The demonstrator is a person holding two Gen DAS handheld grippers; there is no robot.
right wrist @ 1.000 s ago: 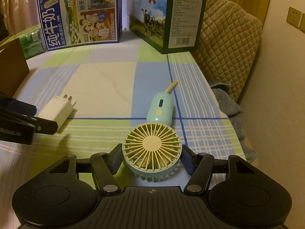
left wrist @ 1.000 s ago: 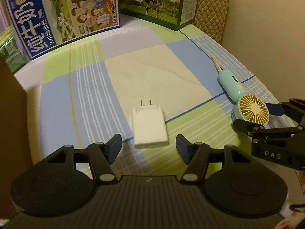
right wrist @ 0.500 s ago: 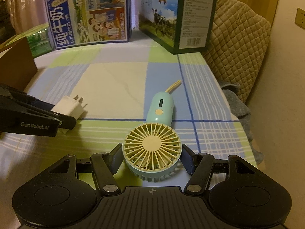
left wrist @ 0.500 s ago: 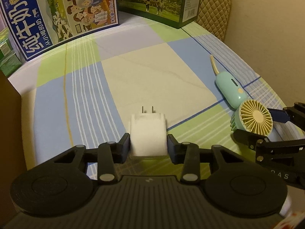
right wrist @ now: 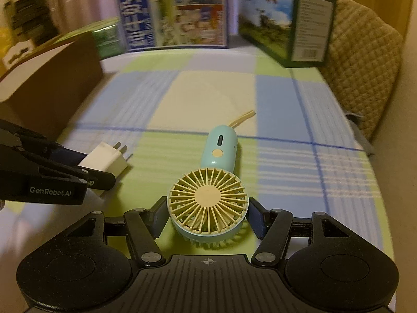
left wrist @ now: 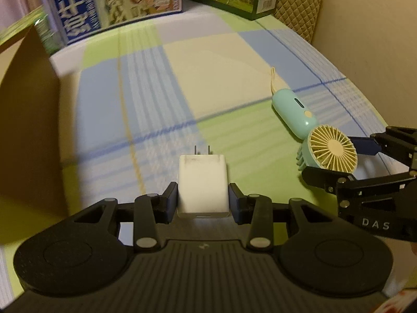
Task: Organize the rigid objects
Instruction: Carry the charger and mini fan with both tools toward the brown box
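Note:
My left gripper [left wrist: 203, 203] is shut on a white charger plug [left wrist: 202, 184], prongs pointing away, held above the checked cloth; it also shows in the right wrist view [right wrist: 104, 160]. My right gripper [right wrist: 207, 217] is shut on the round head of a teal handheld fan [right wrist: 207, 198] with cream blades, its handle [right wrist: 221, 147] pointing away. The fan also shows in the left wrist view [left wrist: 331, 151], at the right.
A brown cardboard box [left wrist: 28, 120] stands at the left, also in the right wrist view [right wrist: 49, 83]. Milk cartons [right wrist: 174, 10] and a green box [right wrist: 286, 23] stand at the back. A quilted cushion [right wrist: 365, 73] and wall lie to the right.
My left gripper closed on the white charger and lifted it. Both grippers with their objects rose and swung leftward, toward the brown box.

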